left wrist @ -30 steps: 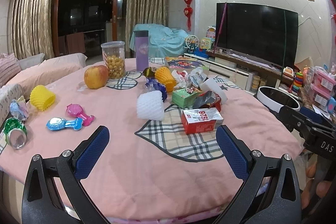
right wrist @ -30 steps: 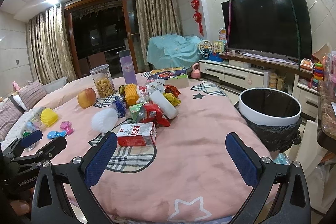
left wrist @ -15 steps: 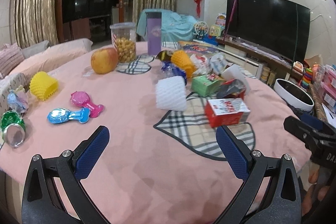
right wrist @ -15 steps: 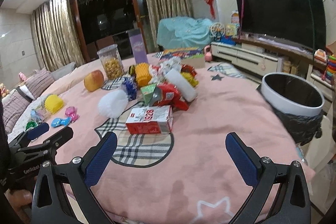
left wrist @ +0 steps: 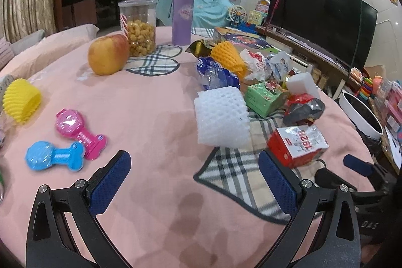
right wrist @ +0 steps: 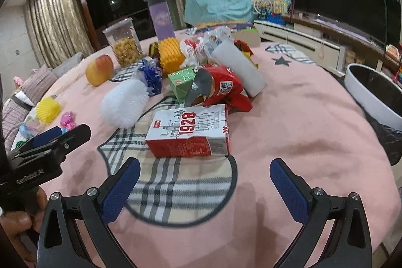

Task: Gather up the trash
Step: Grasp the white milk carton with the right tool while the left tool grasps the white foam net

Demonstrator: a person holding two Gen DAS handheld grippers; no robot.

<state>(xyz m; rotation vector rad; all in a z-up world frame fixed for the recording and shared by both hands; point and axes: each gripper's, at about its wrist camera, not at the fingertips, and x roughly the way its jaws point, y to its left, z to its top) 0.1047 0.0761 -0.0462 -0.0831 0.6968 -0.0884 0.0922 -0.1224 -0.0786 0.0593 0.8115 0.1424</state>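
Right gripper (right wrist: 204, 182) is held wide open and empty above the plaid patch of the pink tablecloth (right wrist: 301, 117). The red-and-white "1928" carton (right wrist: 189, 131) is seen lying flat just beyond its fingertips. Left gripper (left wrist: 193, 177) is likewise spread wide, nothing grasped; the white foam fruit net (left wrist: 222, 116) lies ahead of it. The white-rimmed trash bin (right wrist: 371, 94) is located beside the table's right edge.
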